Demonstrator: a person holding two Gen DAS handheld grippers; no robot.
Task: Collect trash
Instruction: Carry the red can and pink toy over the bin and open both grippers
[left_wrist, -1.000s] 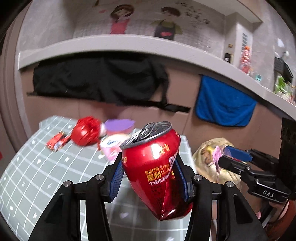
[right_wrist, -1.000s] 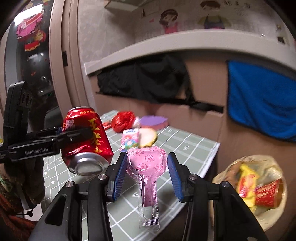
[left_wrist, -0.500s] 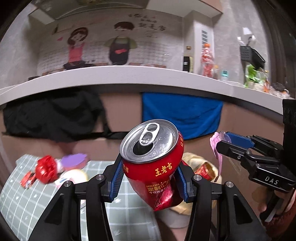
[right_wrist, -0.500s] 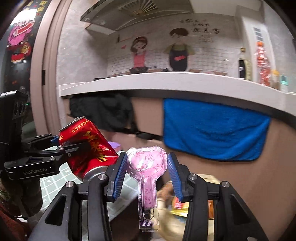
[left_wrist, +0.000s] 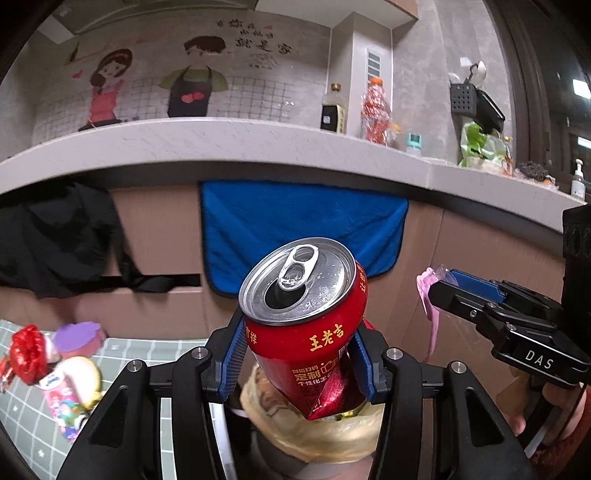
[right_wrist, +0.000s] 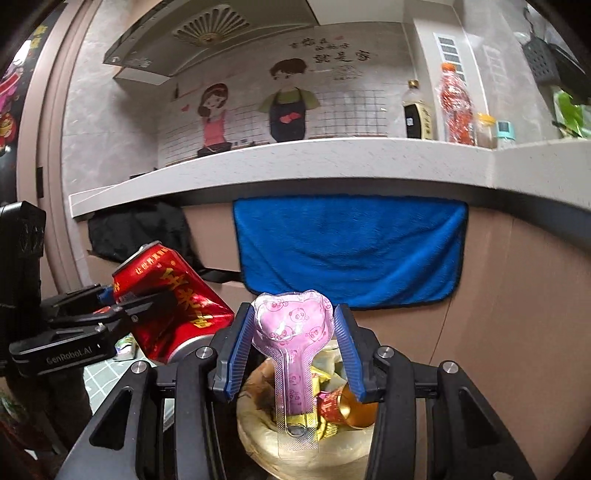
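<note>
Holding both items above the trash bag, by view:
left wrist grip: left gripper (left_wrist: 297, 363) fingers clamped on dented red drink can (left_wrist: 308, 328), tilted, above lined trash bag (left_wrist: 314, 432).
left wrist risk: can's open mouth could drip; a release off-centre could clip the bag rim and fall outside.
left wrist text: can reads "王老吉"; right gripper (left_wrist: 439, 286) marked "DAS".
right wrist grip: right gripper (right_wrist: 291, 350) fingers clamped on pink heart-shaped blister pack (right_wrist: 291, 325) over trash bag (right_wrist: 258, 435).
right wrist risk: light pack may cling to a pad.
right wrist text: left tool reads "GenRobot.AI".
</note>
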